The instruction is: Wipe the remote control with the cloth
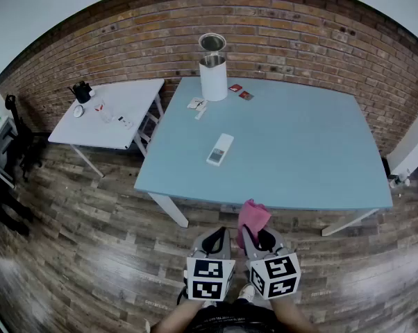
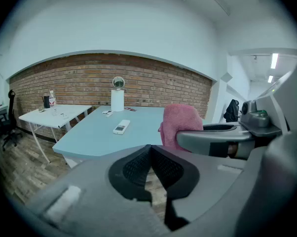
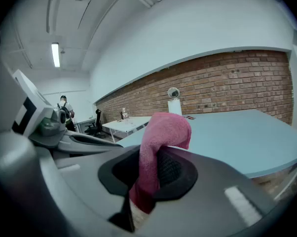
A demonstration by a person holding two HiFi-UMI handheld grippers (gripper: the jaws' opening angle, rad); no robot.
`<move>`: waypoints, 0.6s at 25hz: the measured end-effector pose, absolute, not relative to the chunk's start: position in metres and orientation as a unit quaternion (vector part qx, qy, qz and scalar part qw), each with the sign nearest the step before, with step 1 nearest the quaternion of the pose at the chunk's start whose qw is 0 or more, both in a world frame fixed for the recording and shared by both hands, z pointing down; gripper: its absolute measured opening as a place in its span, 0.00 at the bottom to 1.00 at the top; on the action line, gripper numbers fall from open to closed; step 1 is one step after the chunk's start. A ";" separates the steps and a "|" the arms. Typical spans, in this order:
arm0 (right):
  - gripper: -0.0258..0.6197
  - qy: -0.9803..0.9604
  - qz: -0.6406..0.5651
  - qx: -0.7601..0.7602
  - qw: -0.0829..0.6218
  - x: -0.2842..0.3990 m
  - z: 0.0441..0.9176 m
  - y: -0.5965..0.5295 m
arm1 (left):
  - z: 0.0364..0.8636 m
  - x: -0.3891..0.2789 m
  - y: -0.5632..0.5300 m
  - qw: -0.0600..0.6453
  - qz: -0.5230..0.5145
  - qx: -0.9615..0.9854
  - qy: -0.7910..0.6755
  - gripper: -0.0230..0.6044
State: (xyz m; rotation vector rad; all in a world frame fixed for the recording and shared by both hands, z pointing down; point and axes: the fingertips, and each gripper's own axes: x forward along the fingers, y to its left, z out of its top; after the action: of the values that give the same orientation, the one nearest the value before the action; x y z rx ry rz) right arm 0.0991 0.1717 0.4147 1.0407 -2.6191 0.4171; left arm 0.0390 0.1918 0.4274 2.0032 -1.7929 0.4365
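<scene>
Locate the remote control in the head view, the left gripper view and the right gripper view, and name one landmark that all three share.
Head view: the remote control lies on the blue table, left of its centre, nearer than the white cylinder.
Left gripper view: on the table, left of picture centre.
Right gripper view: not visible; the pink cloth fills the middle.
Shared landmark: the white cylinder at the table's far edge.
</scene>
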 end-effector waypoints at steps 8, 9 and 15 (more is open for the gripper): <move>0.14 -0.911 0.156 0.356 0.136 0.131 0.420 0.150 | 0.432 0.071 0.171 0.206 0.165 0.712 -0.651 0.04; 0.14 -0.912 0.157 0.354 0.135 0.134 0.421 0.148 | 0.433 0.074 0.169 0.207 0.166 0.710 -0.652 0.04; 0.14 -0.916 0.165 0.340 0.135 0.146 0.426 0.132 | 0.438 0.087 0.156 0.211 0.167 0.698 -0.664 0.04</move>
State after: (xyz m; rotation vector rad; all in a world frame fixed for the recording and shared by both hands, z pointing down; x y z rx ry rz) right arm 0.1462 0.1319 0.4261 0.9841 -2.6546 0.4767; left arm 0.0874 0.1560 0.4380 1.9393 -1.8458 0.4640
